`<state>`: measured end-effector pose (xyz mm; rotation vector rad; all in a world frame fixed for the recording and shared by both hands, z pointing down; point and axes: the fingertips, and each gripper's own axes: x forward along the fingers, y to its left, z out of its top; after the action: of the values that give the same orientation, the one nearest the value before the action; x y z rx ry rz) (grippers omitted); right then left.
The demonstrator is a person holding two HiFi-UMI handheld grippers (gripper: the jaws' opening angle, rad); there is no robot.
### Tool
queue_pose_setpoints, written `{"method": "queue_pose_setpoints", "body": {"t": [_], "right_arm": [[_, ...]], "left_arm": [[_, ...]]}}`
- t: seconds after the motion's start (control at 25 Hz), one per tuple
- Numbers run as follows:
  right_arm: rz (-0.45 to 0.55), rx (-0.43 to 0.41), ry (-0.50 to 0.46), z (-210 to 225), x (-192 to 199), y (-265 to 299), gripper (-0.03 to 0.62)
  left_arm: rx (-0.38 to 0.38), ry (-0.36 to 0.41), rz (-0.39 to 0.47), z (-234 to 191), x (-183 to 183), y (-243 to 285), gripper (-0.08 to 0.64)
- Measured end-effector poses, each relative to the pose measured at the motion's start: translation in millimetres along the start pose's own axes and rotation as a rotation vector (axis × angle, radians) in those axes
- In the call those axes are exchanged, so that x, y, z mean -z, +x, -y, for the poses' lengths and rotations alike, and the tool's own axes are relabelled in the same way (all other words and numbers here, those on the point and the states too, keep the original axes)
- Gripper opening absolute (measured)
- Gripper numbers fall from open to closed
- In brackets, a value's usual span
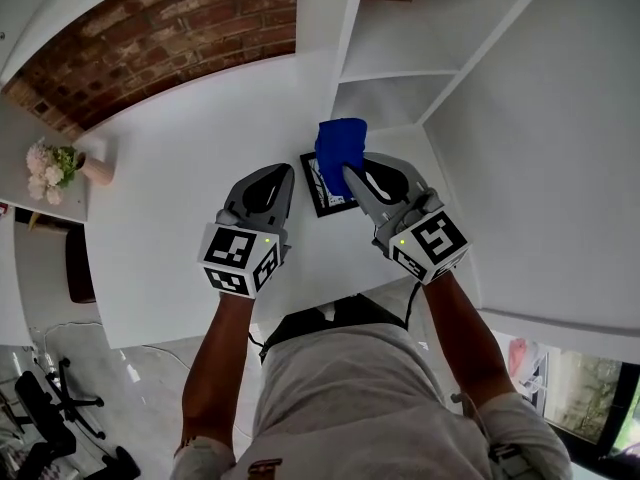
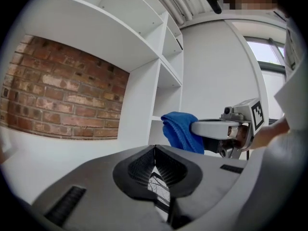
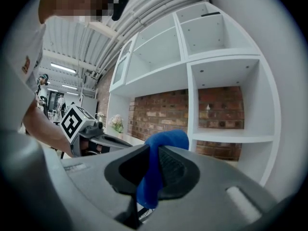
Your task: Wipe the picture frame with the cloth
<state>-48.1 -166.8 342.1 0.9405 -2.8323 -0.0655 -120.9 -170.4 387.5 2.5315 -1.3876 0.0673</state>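
Head view shows the right gripper [image 1: 350, 171] pinching the blue cloth [image 1: 340, 146]: its jaws are pressed onto a fold, and the bulk bunches up past the tips. The cloth hangs over the far part of the picture frame [image 1: 322, 190], which lies flat on the white table [image 1: 170, 168] just in front of the shelf unit [image 1: 400, 98]. Whether cloth and frame touch cannot be told from here. The left gripper [image 1: 287, 171] sits just beside the frame's left edge with its jaws pressed together on nothing (its own view shows the ribbed pads meeting, with the frame visible beyond them).

The step in hand looks like the approach to the first wipe. The next move likely calls for lowering the cloth onto the frame's face and sweeping across it. The closed left gripper may need to press on the frame's edge, to stop it sliding on the smooth table.
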Motion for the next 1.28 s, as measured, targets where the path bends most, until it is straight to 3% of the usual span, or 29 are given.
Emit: {"method": "queue_pose_setpoints", "body": {"t": [0.2, 0.44, 0.84, 1.28], "right_arm": [[-0.023, -0.031, 0.028, 10.2, 17.4, 11.7, 0.046], [-0.040, -0.081, 0.047, 20.4, 31.3, 20.4, 0.046], [-0.120, -0.144, 0.107, 31.1, 71.8, 31.0, 0.046], [-0.289, -0.171, 0.193, 37.6, 128.7, 43.7, 0.046]], "left_arm": [[-0.009, -0.053, -0.054, -6.9, 17.6, 13.9, 0.002], [-0.066, -0.057, -0.154, -10.3, 42.7, 32.6, 0.005], [-0.144, -0.134, -0.329, -19.9, 81.7, 58.0, 0.053], [-0.181, -0.134, -0.558, -28.2, 131.5, 75.2, 0.171]]}}
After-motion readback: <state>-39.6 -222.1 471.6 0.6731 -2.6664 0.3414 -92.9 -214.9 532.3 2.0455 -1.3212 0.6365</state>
